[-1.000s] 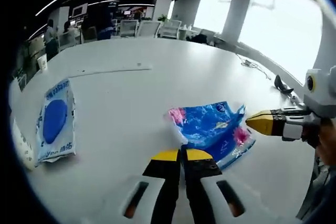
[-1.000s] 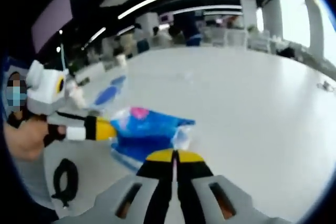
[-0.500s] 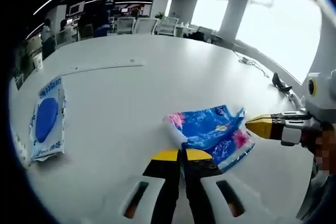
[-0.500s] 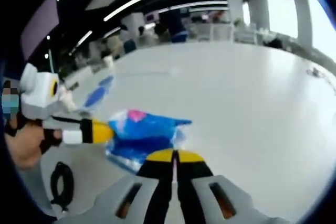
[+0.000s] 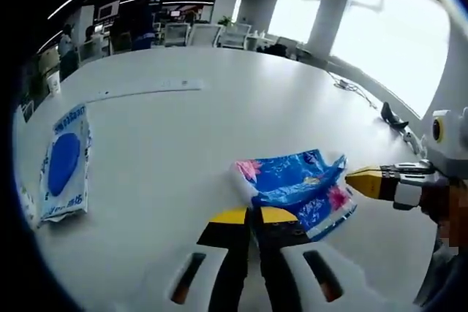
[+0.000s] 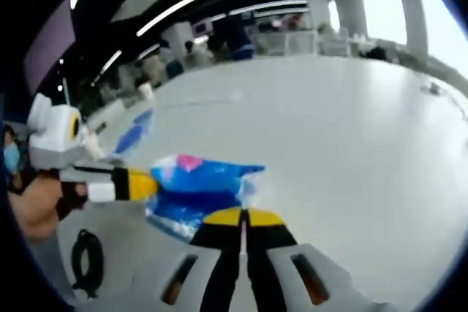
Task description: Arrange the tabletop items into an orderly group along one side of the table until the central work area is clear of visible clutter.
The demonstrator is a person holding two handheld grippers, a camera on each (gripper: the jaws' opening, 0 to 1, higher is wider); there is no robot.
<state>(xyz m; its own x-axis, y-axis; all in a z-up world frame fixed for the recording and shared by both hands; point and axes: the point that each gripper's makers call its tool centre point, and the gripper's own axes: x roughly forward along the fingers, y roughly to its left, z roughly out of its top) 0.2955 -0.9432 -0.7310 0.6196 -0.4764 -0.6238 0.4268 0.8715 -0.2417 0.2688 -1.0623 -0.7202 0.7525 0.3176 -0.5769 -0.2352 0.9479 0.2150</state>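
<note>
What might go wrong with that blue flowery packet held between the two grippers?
Both the left gripper and right gripper look shut on edges of the soft blue packet; pulling apart could tear it or slip a corner free. The white-and-blue pack lies far off, so grouping needs a long carry.

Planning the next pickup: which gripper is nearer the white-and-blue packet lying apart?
Left gripper: the white-and-blue packet lies off its side. The right gripper sits beyond the floral packet.

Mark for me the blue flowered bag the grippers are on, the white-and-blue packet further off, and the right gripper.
blue flowered bag point(image 5: 292, 180), left gripper view, on its crumpled upper face.
white-and-blue packet point(image 5: 64, 166), left gripper view, on its blue oval print.
right gripper point(image 5: 351, 177), left gripper view, at its yellow tips, beside the bag's edge.
</note>
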